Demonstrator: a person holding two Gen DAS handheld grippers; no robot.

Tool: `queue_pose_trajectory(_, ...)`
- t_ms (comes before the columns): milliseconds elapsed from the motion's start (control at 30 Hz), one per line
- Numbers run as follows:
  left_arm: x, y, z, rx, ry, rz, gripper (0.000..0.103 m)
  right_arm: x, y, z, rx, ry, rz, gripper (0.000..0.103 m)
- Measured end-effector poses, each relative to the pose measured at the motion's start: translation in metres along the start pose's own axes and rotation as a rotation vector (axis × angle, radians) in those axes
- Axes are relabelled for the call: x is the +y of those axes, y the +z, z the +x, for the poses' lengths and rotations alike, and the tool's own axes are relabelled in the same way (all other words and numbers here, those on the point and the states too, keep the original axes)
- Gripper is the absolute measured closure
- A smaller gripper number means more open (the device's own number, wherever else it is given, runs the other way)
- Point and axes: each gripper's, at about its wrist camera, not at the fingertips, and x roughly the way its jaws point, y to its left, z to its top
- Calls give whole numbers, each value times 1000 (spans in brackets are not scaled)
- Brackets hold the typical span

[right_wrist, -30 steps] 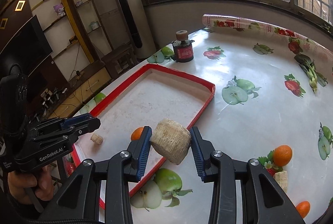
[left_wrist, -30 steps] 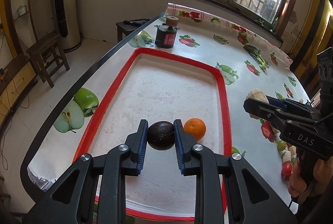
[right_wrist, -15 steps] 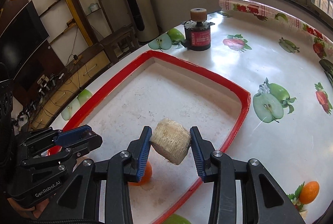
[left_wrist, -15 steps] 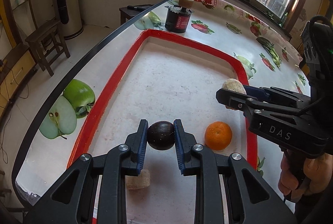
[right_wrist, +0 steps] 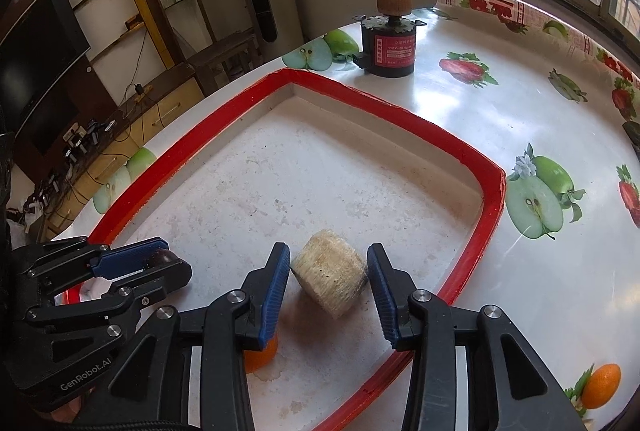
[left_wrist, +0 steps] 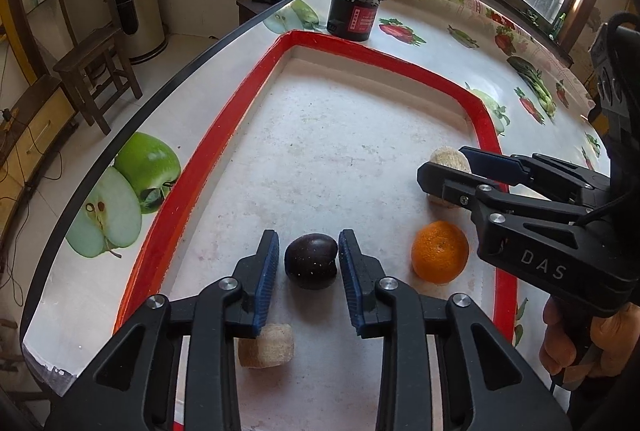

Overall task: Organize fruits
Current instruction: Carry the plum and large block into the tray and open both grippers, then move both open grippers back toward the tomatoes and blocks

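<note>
Inside a red-rimmed tray [left_wrist: 224, 135], the left gripper [left_wrist: 308, 263] stands with its jaws just opened a little way: the dark purple fruit [left_wrist: 311, 261] sits on the tray floor between the blue pads, a sliver of gap showing on each side, so nothing is gripped. The right gripper [right_wrist: 328, 275] has likewise just been parting its jaws; the pale fibrous chunk [right_wrist: 330, 277] rests tilted on the tray floor between them, one corner close to the left pad, though whether it still touches is hard to judge.

Counted in the tray from the left wrist view: one dark fruit, one orange [left_wrist: 440, 251] just to its right, and two pale fibrous pieces, the chunk by the right gripper and a smaller fibrous piece [left_wrist: 268, 347] half hidden under the left gripper's finger. In the right wrist view the orange is mostly covered by a gripper finger, and the dark fruit shows only as a sliver behind the left gripper's pad.

On the fruit-printed tablecloth [right_wrist: 520, 103] beyond the tray stands one black cylindrical motor [right_wrist: 392, 43] with a tan wheel on top. A second orange [right_wrist: 600, 385] lies on the cloth near the lower right edge, partly cut off. Part of a hand [left_wrist: 580, 343] holds the right gripper's handle at the frame edge.
</note>
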Motion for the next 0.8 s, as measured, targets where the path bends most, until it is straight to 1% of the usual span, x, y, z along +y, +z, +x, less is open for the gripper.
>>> queue_pose_trajectory(33,0,0,-3,-10,3,1,63,0,0,-4,-11,3,0,54)
queue_pose_trajectory(67,-1,0,-7,-21,8,1,61,0,1,-9,-23,5,0,53)
queue_pose_trajectory(100,-1,-1,-10,-30,13,2,58,0,0,-15,-36,4,0,49)
queue_pose_trajectory(133,-1,-1,-14,-38,17,2,58,-1,1,-22,-50,4,1,46)
queue_pose_trajectory(367,-10,-7,-37,-76,-2,8,58,-10,-9,-68,-120,9,31,42)
queue_pose_trajectory(600,-25,-15,-54,-96,-35,13,58,-20,-35,-111,-164,-4,54,40)
queue_pose_trajectory(700,-34,-19,-61,-108,-49,17,58,-28,-49,-127,-182,-15,76,38)
queue_pose_trajectory(800,-45,-24,-68,-118,-68,28,50,-37,-63,-142,-196,-23,101,38)
